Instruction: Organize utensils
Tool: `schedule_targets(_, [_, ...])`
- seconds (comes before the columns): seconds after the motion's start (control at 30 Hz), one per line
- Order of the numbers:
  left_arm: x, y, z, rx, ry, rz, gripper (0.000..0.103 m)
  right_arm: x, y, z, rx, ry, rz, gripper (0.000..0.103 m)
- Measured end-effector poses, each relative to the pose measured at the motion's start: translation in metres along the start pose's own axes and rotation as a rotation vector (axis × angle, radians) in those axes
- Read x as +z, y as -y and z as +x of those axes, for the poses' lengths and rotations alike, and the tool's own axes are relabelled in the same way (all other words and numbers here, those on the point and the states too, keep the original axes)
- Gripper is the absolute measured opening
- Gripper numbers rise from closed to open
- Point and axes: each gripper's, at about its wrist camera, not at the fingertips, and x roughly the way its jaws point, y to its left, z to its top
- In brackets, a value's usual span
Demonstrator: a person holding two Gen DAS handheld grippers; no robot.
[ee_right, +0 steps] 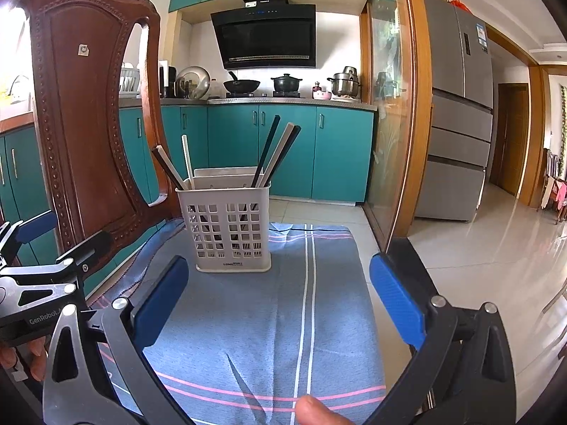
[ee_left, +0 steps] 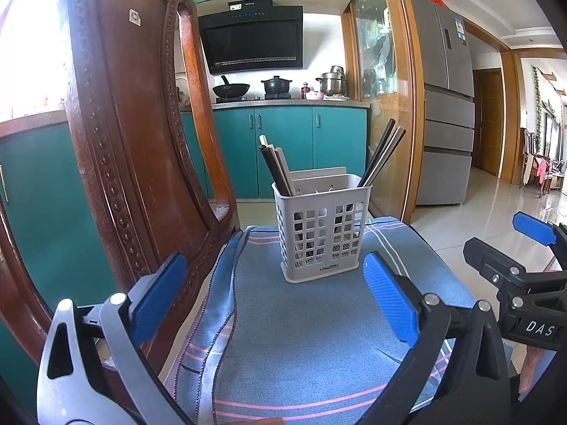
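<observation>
Two grippers wait side by side, and we hold one in each hand. Our left gripper [ee_left: 273,297] has its blue fingers [ee_left: 389,297] wide apart with nothing between them. Our right gripper [ee_right: 280,301] is the same, fingers [ee_right: 397,304] spread and empty.

We keep them back so we can see the white basket [ee_left: 322,226] well. It stands upright near the far end of the blue cloth [ee_left: 301,336], which covers the seat of a wooden chair [ee_left: 134,134]. The cloth likely stops the basket from sliding.

Some dark and pale chopsticks [ee_right: 273,156] already stand in the basket. One bunch leans left and one bunch leans right, so they seem to sit in different parts.

We see no loose utensils on the cloth, so the job looks nearly done or done. A thumb [ee_right: 315,411] shows at the bottom edge.
</observation>
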Motion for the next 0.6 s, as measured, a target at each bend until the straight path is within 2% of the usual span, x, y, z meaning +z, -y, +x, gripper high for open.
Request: schedule_targets(0.6, [-0.0006,0.0032,-0.0019,0.002,0.000,0.006,0.100,-0.0001,0.0013,-0.0006,0.001,0.001,0.003,0.100])
